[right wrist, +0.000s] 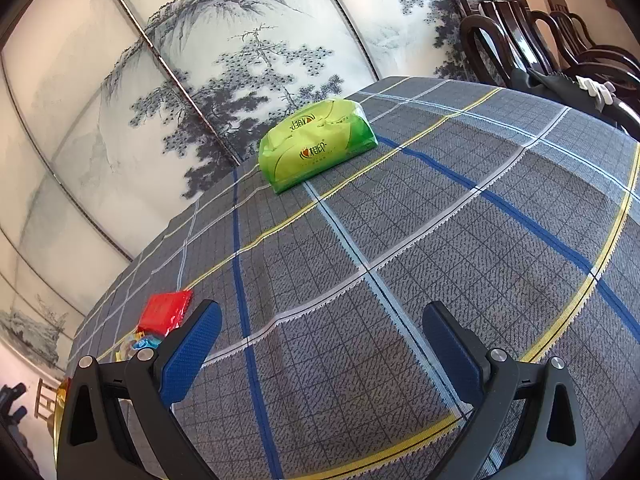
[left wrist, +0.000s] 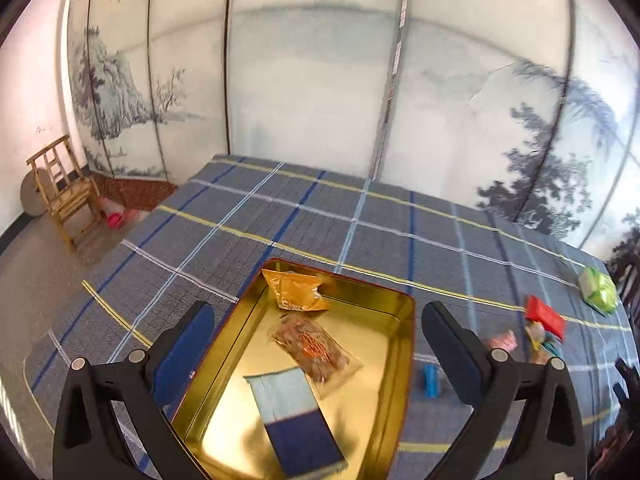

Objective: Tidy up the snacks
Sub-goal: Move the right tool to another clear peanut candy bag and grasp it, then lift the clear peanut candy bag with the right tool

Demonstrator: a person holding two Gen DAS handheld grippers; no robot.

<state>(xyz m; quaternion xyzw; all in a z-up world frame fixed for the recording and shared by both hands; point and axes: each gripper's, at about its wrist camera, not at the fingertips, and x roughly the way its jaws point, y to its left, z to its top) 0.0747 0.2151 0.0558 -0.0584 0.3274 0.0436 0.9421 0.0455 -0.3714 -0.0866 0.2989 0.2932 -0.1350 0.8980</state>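
A gold tin tray [left wrist: 392, 360] with a red rim sits on the plaid tablecloth. In it lie an orange packet [left wrist: 294, 290], a clear packet of brown snacks [left wrist: 314, 348] and a blue-and-white packet [left wrist: 294, 416]. My left gripper [left wrist: 318, 348] is open and empty, held over the tray. To the right of the tray lie a small blue snack [left wrist: 430, 380], a pink snack [left wrist: 502, 340], a red packet [left wrist: 544, 316] and a few small wrapped sweets [left wrist: 538, 340]. My right gripper [right wrist: 322, 344] is open and empty above bare cloth. The red packet [right wrist: 164, 310] lies to its left.
A green tissue pack [right wrist: 316, 144] lies near the table's far edge, also in the left wrist view [left wrist: 598, 290]. Dark wooden chairs [right wrist: 520, 36] stand at the right. A bamboo chair [left wrist: 66, 190] stands on the floor at the left. A painted screen backs the table.
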